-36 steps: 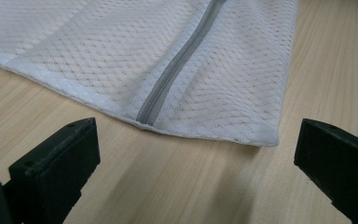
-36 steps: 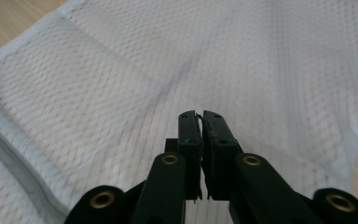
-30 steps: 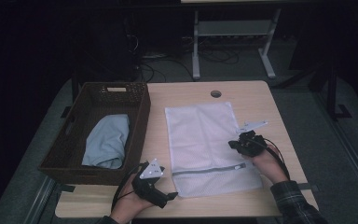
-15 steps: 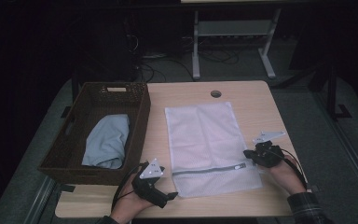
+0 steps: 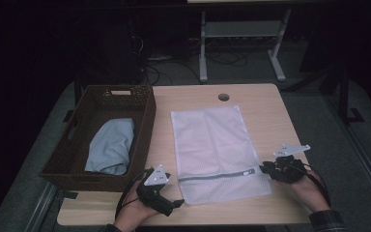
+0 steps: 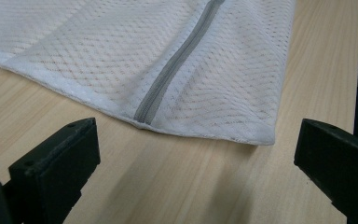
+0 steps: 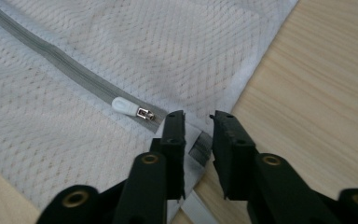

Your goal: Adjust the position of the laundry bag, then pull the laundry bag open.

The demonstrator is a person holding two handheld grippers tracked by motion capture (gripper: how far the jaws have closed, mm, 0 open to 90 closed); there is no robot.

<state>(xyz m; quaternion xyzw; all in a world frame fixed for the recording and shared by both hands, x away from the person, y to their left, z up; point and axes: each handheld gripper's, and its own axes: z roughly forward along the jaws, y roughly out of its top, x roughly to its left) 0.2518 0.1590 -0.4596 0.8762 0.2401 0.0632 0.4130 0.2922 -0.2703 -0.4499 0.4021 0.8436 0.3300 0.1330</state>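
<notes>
Our right tool [image 7: 197,122], jaws just opening, straddles the white mesh zip bag's [image 5: 212,145] edge; left tool [image 5: 170,207] gapes wide.

Dim room — grey floor [image 5: 319,125].

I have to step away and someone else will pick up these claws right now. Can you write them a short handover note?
Left claw: open, empty, resting on the table just short of the near-left corner of the mesh laundry bag.
Right claw: jaws have just been opening, a narrow gap now, over the bag's edge at the zipper's right end; no firm grip visible.
Things: bag lies flat mid-table; zipper pull sits at the right end. Blue cloth is in the brown basket on the left.
Done: bag laid out flat.
Left: probably open the zipper and load the cloth, though that is a guess.
</notes>
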